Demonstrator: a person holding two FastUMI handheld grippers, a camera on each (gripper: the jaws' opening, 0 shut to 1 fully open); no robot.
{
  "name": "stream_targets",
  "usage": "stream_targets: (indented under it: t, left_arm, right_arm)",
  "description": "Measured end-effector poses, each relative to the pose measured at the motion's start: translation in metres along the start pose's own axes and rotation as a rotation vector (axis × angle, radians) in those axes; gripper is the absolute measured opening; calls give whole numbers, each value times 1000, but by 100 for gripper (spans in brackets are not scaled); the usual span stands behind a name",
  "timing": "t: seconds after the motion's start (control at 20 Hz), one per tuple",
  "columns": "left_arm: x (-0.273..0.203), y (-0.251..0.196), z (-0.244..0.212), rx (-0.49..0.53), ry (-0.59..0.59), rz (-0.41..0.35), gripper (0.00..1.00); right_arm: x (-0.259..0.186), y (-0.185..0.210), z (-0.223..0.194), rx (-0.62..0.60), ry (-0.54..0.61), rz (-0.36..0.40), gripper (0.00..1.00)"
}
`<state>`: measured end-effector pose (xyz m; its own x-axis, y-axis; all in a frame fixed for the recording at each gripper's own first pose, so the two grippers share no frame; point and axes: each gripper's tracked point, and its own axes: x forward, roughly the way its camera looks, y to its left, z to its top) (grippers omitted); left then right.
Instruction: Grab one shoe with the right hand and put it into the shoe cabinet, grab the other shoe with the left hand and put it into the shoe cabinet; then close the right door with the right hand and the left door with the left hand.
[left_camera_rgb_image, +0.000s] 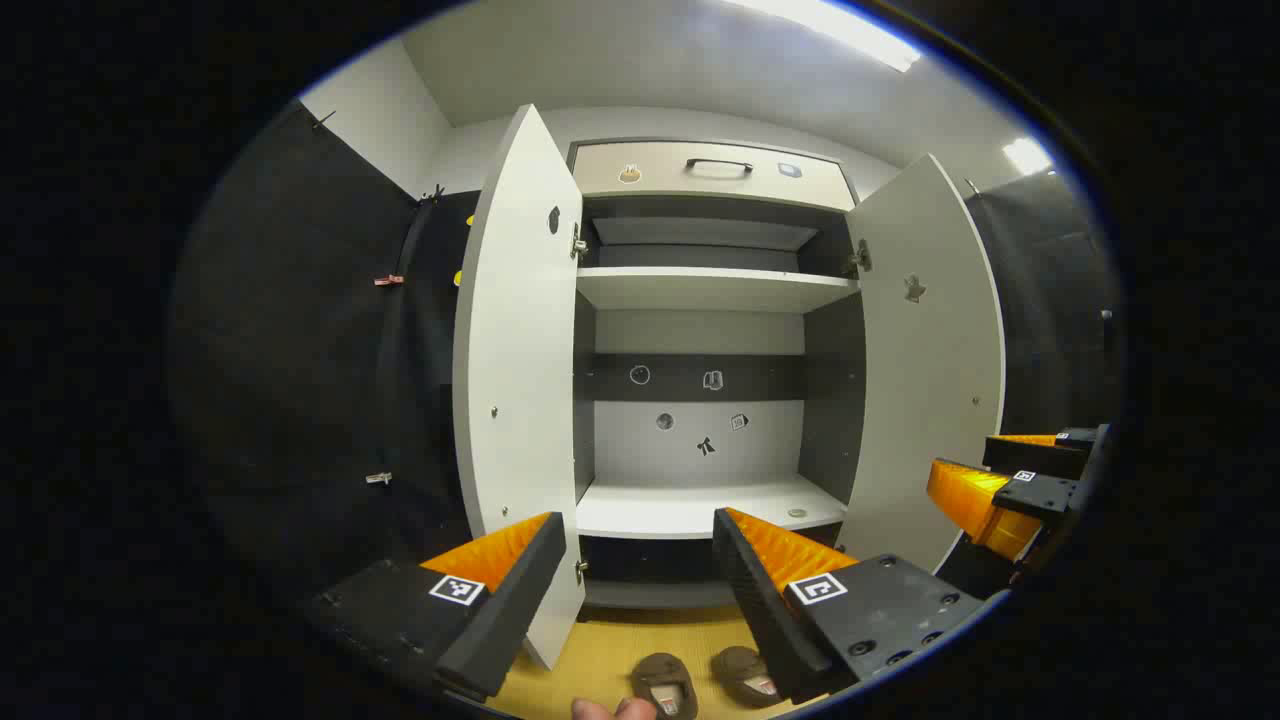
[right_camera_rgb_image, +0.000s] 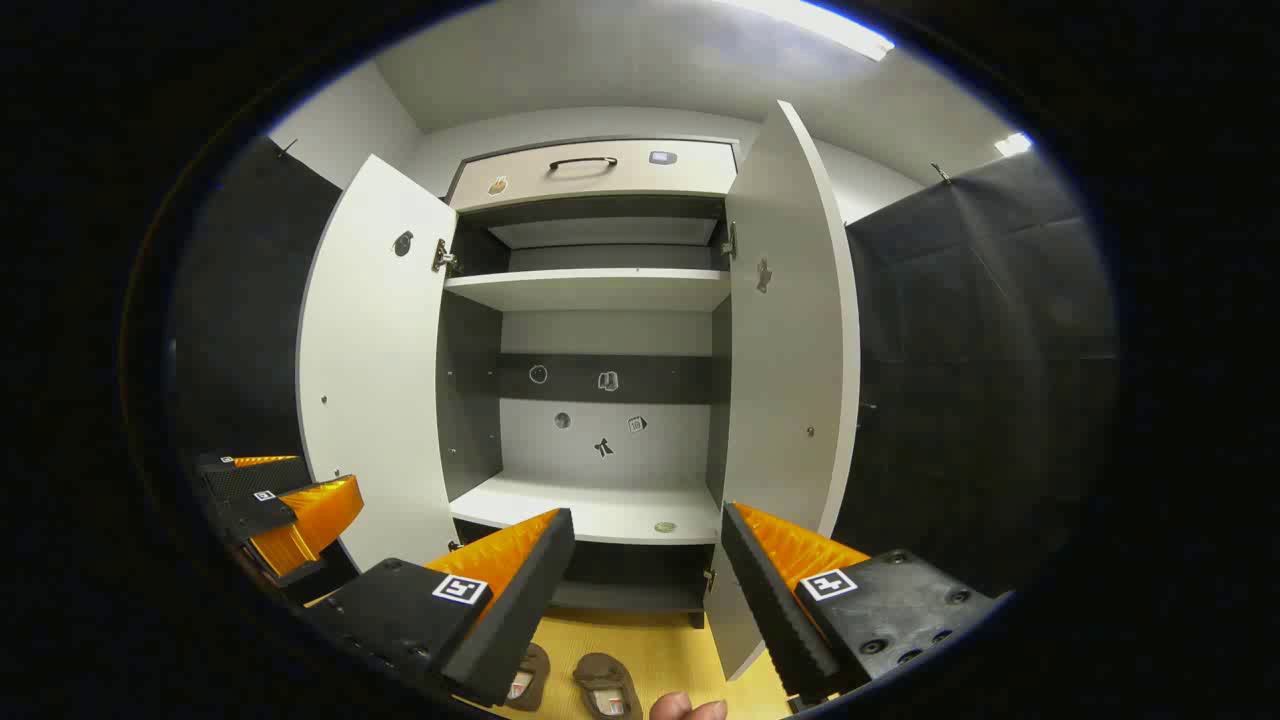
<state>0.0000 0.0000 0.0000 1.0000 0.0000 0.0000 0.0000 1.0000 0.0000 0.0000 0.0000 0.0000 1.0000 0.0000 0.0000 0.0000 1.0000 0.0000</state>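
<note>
Below both spread, empty jaws, two shoes (left_camera_rgb_image: 665, 685) lie on the floor before the open shoe cabinet (left_camera_rgb_image: 700, 505).

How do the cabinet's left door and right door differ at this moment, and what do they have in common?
1. In the left gripper view, the left door shows nearly edge-on, the right door shows more of its inner face.
2. The left door carries a dark rounded sticker, the right door a grey sticker of another shape.

Shared: both are white, swung wide open, and neither is touched by a gripper.
</note>
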Motion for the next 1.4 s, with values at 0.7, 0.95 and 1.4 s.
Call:
stream_targets:
  t: [0.7,0.95,1.4]
  left_arm:
    - [-4,-2,-3,14,10,3,95]
    - [-8,-2,-2,14,4,2,95]
    - [-14,4,-9,14,9,24,95]
  right_arm:
    - [-5,1,1,12,3,5,97]
    - [-5,0,0,26,6,10,98]
    - [-10,20,-60,3,152,113,98]
